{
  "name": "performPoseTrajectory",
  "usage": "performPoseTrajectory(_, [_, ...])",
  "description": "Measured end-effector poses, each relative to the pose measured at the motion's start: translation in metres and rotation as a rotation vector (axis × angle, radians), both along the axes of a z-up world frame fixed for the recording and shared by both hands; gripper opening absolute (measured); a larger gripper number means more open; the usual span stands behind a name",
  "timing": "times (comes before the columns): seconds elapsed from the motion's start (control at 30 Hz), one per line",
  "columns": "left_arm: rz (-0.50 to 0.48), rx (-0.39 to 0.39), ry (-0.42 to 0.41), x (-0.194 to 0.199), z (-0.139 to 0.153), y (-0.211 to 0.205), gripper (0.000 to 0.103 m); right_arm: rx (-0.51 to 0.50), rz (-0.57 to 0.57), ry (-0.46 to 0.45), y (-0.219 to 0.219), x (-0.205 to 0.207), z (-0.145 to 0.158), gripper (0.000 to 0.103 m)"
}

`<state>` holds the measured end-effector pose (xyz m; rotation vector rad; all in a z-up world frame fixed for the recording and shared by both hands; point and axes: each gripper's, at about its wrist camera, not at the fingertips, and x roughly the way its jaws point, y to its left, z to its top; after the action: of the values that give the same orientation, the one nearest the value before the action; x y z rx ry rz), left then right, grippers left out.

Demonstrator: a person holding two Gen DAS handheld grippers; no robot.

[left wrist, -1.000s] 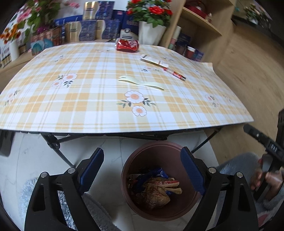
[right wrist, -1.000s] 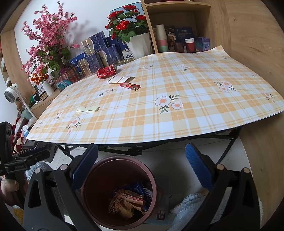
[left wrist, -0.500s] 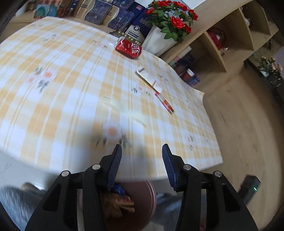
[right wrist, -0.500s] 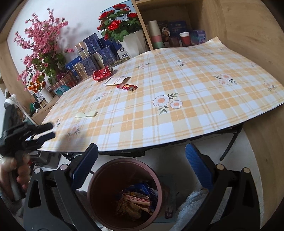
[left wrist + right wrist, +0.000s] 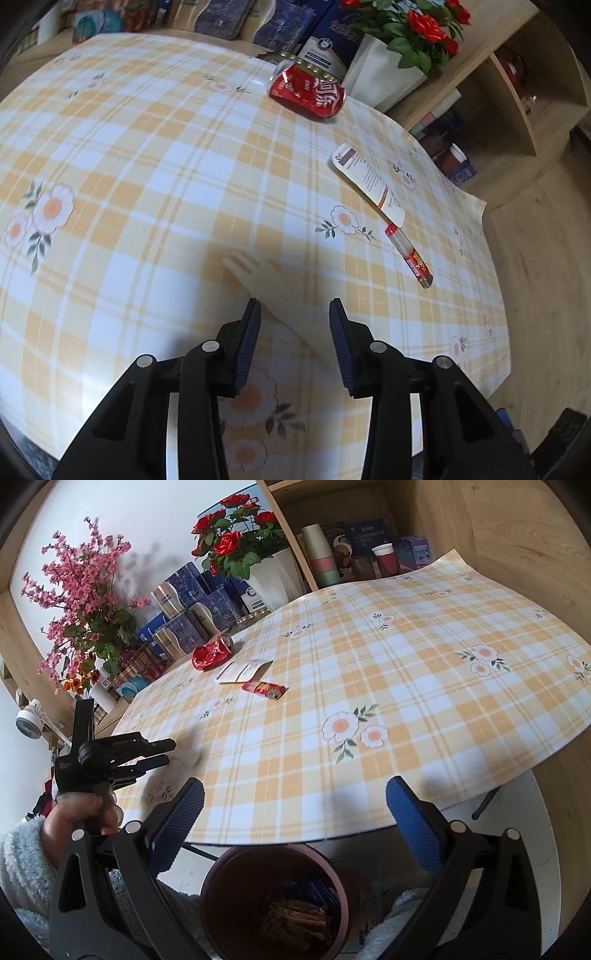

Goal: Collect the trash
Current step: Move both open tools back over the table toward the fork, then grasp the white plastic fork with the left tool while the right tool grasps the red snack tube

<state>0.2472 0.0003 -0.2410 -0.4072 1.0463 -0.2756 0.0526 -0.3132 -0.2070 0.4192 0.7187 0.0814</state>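
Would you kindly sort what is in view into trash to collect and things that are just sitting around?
For the job:
crushed red can
white paper card
red wrapper tube
pale wooden fork
brown bin
left gripper

Just there:
rose pot
pink blossoms
blue boxes
shelf cups

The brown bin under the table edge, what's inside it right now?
Inside the brown bin, crumpled brownish wrappers and a blue packet show. Whatever lies beneath them, at the bottom, is hidden.

Right gripper (image 5: 295, 812), jaws apart, hangs over the bin (image 5: 275, 901) of wrappers at bottom centre; crushed can (image 5: 211, 654) upper left on the desk (image 5: 406, 686).
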Motion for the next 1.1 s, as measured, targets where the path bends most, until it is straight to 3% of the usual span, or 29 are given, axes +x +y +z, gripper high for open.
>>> performPoseTrajectory(0.13, [-0.038, 0.036, -0.019, 0.011, -0.001, -0.010, 0.032, -0.010, -0.010, 0.003, -0.004, 0.007, -0.001, 0.097])
performPoseTrajectory(0.4, [-0.173, 0.230, -0.123, 0.007, -0.003, -0.037, 0.032, -0.030, -0.024, 0.016, -0.008, 0.017, -0.006, 0.097])
performPoseTrajectory(0.73, [-0.344, 0.379, -0.179, 0.003, -0.005, -0.055, 0.033, -0.047, -0.015, 0.033, -0.005, 0.031, -0.010, 0.097])
performPoseTrajectory(0.9, [-0.380, 0.417, -0.206, 0.007, -0.006, -0.062, 0.033, -0.059, 0.012, 0.041, 0.001, 0.044, -0.010, 0.097])
performPoseTrajectory(0.93, [-0.389, 0.423, -0.212, 0.007, -0.006, -0.063, 0.028, -0.064, 0.019, 0.041, 0.002, 0.047, -0.010, 0.097])
performPoseTrajectory(0.97, [-0.403, 0.422, -0.220, 0.007, -0.006, -0.064, 0.021, -0.081, 0.033, 0.037, 0.005, 0.053, -0.009, 0.097])
performPoseTrajectory(1.1, [-0.408, 0.368, -0.241, 0.005, -0.007, -0.059, 0.021, -0.137, 0.125, 0.004, 0.016, 0.081, 0.000, 0.097])
